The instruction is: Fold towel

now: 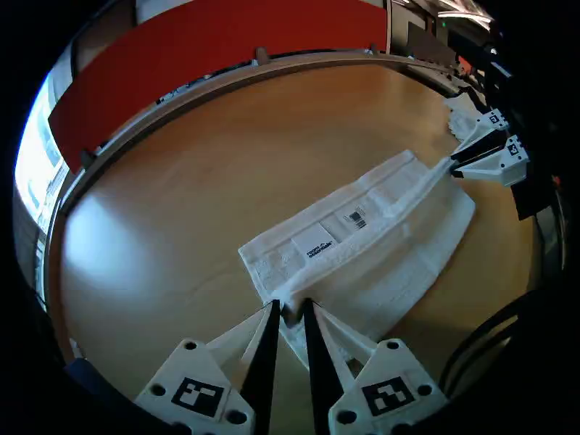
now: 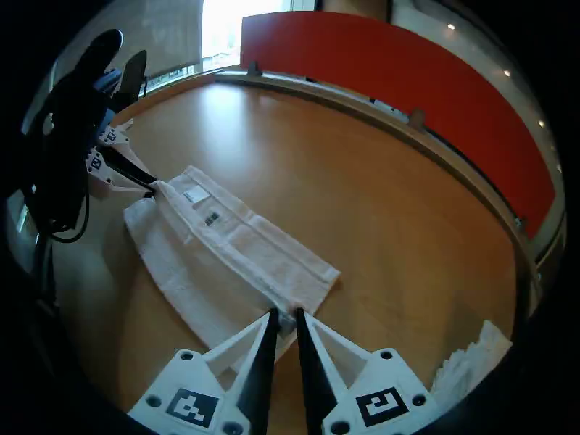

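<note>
Left tool point(image 1: 291, 304) pinches one towel point(image 1: 377, 254) end; right tool point(image 2: 285, 313) (opposite) pinches the other.

A smooth, light wooden table point(image 1: 181, 217) with a raised, curved rim spreads wide and catches a soft glare. Along its far edge stands a long red panel point(image 1: 217, 51). Daylight comes through a window point(image 2: 239, 29) on the far left, and ceiling lights point(image 1: 464, 13) glow on the far right.

I see a light wooden worktop point(image 1: 181, 203) with a raised rail along its far edge. A red panel point(image 1: 217, 51) stands behind that rail. There's a bright window point(image 2: 239, 22) past the panel. A crumpled white cloth point(image 2: 471, 359) lies near the worktop edge.
</note>
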`<action>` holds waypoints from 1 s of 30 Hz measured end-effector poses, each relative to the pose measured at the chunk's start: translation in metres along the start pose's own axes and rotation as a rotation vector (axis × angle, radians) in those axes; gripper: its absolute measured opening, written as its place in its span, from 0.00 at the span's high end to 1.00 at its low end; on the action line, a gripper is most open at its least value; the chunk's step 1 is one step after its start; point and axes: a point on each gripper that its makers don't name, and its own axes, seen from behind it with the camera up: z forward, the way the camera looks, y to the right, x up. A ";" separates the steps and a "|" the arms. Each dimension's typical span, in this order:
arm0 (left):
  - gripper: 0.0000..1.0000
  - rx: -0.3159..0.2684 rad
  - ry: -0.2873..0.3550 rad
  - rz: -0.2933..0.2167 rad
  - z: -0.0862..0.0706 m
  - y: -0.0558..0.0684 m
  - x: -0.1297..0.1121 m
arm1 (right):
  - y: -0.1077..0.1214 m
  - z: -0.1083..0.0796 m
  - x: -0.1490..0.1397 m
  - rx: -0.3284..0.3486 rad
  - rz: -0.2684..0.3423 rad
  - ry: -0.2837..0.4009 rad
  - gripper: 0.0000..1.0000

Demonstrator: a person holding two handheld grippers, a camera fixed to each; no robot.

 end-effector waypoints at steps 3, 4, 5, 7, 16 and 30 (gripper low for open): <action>0.72 0.014 -0.001 0.006 0.004 -0.003 -0.001 | 0.003 0.004 -0.001 -0.014 -0.001 -0.001 0.72; 0.70 0.018 -0.002 0.008 0.005 -0.004 -0.002 | 0.004 0.006 -0.001 -0.019 0.000 -0.002 0.69; 0.69 0.022 -0.003 0.011 0.005 -0.005 -0.002 | 0.005 0.007 -0.001 -0.025 0.001 -0.002 0.67; 0.64 0.029 -0.002 0.015 0.006 -0.006 -0.002 | 0.007 0.009 0.000 -0.034 0.007 0.002 0.66; 0.47 0.069 0.015 0.025 0.006 -0.019 0.006 | 0.016 0.014 0.008 -0.061 0.019 0.014 0.52; 0.09 0.114 0.038 0.011 -0.007 -0.038 0.014 | 0.029 0.011 0.014 -0.113 0.020 0.032 0.35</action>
